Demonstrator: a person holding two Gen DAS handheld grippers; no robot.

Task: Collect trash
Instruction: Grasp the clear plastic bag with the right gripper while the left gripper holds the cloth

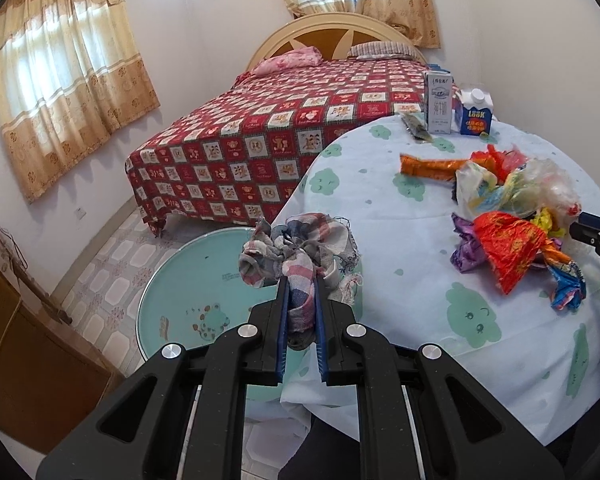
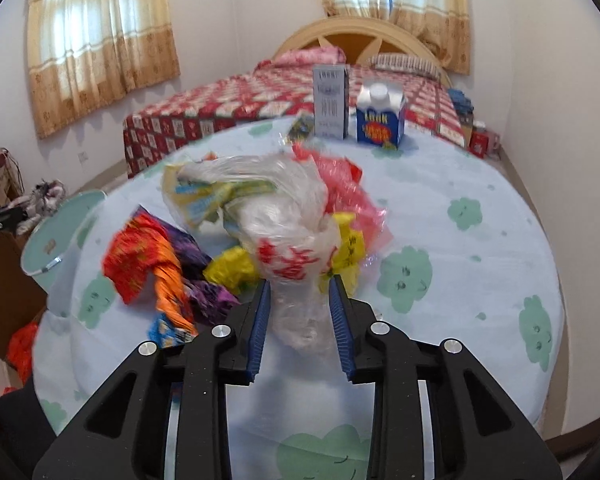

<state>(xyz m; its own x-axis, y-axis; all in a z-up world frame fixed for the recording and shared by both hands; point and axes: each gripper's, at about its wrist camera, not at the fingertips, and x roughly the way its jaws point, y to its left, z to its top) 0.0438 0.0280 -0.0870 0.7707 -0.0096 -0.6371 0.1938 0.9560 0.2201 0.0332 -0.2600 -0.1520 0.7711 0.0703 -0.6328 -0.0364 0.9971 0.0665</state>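
While left tongs (image 1: 302,280) clench checked rag (image 1: 300,252), blurred clear bag (image 2: 288,248) sits between right tongs (image 2: 300,292).

A pale blue desk cloth (image 1: 400,240) bore green cloud faces. A crumpled red-and-orange foil wrapper (image 1: 508,248) lay there. The bed's quilt (image 1: 260,136) was red-and-white checked.

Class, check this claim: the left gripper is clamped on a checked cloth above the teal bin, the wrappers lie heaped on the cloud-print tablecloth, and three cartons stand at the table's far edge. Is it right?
One detail is wrong: two cartons stand there, not three, a tall grey milk carton and a shorter blue carton, as the left wrist view shows. The left gripper does clamp the checked cloth above the teal bin, and the wrappers lie heaped on the tablecloth.
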